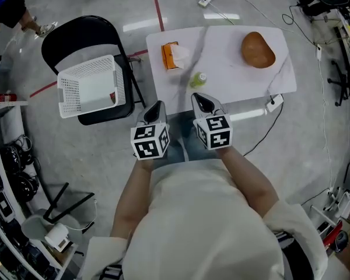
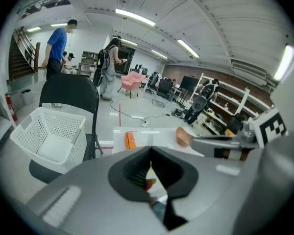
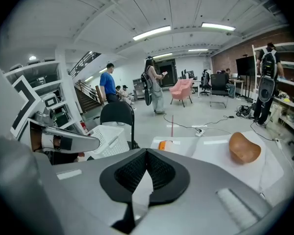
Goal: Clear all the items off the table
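A white table [image 1: 221,39] holds an orange tissue box [image 1: 170,55] with white tissue sticking out, a small green item [image 1: 198,80] near the front edge, and a brown rounded wooden piece [image 1: 258,49] at the right. My left gripper [image 1: 156,108] and right gripper [image 1: 202,101] hover side by side at the table's near edge, both shut and empty. The left gripper view shows its tips [image 2: 150,148] meeting, with the orange box [image 2: 131,140] and the brown piece [image 2: 185,136] beyond. In the right gripper view the tips [image 3: 147,151] touch, short of the brown piece [image 3: 244,148].
A white perforated basket [image 1: 93,86] sits on a black folding chair [image 1: 76,37] left of the table. A power strip [image 1: 273,102] hangs at the table's right front corner, and cables cross the floor. Shelving stands at the far left. People stand far off in the room.
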The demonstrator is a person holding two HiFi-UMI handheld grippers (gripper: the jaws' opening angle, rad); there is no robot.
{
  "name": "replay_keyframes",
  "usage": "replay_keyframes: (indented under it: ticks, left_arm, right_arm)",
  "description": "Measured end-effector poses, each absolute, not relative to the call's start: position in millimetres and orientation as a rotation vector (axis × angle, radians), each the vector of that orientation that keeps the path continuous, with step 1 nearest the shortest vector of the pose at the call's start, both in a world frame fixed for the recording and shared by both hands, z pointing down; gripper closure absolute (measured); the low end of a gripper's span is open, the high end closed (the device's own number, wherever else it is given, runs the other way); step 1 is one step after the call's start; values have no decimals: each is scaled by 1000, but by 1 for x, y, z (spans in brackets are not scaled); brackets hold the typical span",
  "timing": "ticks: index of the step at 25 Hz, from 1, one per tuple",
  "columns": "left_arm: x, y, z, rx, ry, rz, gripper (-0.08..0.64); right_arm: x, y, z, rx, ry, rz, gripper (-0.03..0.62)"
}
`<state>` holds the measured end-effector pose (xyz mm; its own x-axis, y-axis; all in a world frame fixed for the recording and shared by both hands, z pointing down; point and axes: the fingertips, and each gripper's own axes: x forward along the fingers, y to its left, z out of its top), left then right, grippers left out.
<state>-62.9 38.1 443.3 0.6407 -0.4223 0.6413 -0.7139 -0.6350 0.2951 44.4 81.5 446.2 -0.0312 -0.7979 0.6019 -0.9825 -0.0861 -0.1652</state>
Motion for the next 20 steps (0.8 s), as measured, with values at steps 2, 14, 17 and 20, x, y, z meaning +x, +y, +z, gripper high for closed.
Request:
replay_keyframes:
  ticks: [2, 14, 17, 20]
  left_arm:
    - [-54, 39, 451, 2322, -874, 737, 552]
    - [-8, 34, 506, 2295, -796, 830, 552]
    - [-1, 32, 522, 2285, -784, 845, 552]
    - [6, 31, 537, 2268, -770, 860, 552]
  right_arm:
    - [54, 85, 454, 1937, -1862, 842, 594]
    - [101, 98, 516, 1948, -1758, 961, 584]
    - [110, 100, 533, 1958, -1731, 987, 572]
    - [119, 100, 550, 1960, -1701, 1008, 548]
